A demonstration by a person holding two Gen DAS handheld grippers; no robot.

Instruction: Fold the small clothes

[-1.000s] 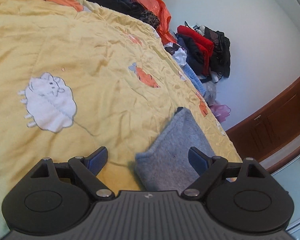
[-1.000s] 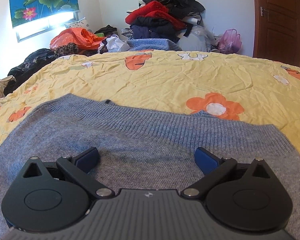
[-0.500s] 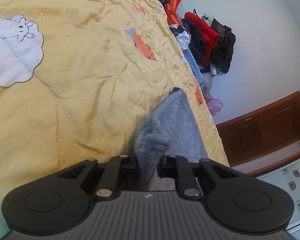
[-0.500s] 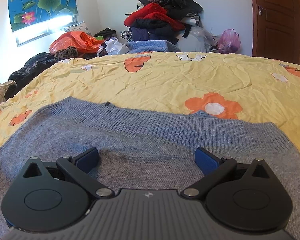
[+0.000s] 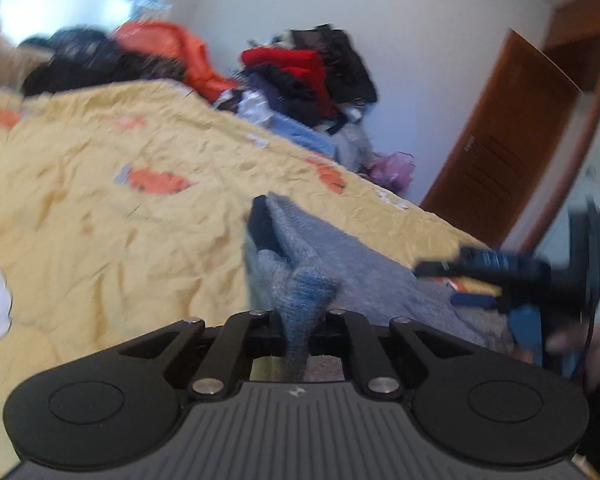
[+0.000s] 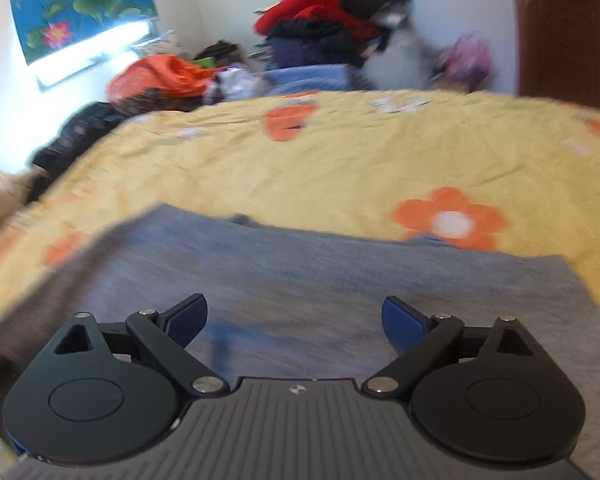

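A grey knitted sweater [image 6: 320, 276] lies on the yellow bedspread [image 6: 340, 168]. My left gripper [image 5: 298, 320] is shut on a bunched edge of the sweater [image 5: 308, 284] and holds it lifted off the bedspread [image 5: 100, 220]. My right gripper [image 6: 295, 322] is open and empty, low over the middle of the sweater; it also shows from the side at the right of the left wrist view [image 5: 500, 276]. The sweater's left edge in the right wrist view rises up off the bed.
Piles of clothes [image 6: 332, 28] and an orange bag [image 6: 160, 76] lie along the bed's far side by the wall. A brown wooden door [image 5: 496, 152] stands to the right. A lotus poster [image 6: 80, 4] hangs on the wall.
My left gripper shut on the sweater's edge, then lifted and swung it so the room came into view. The sweater's left side rose. My right gripper stayed open over the sweater.
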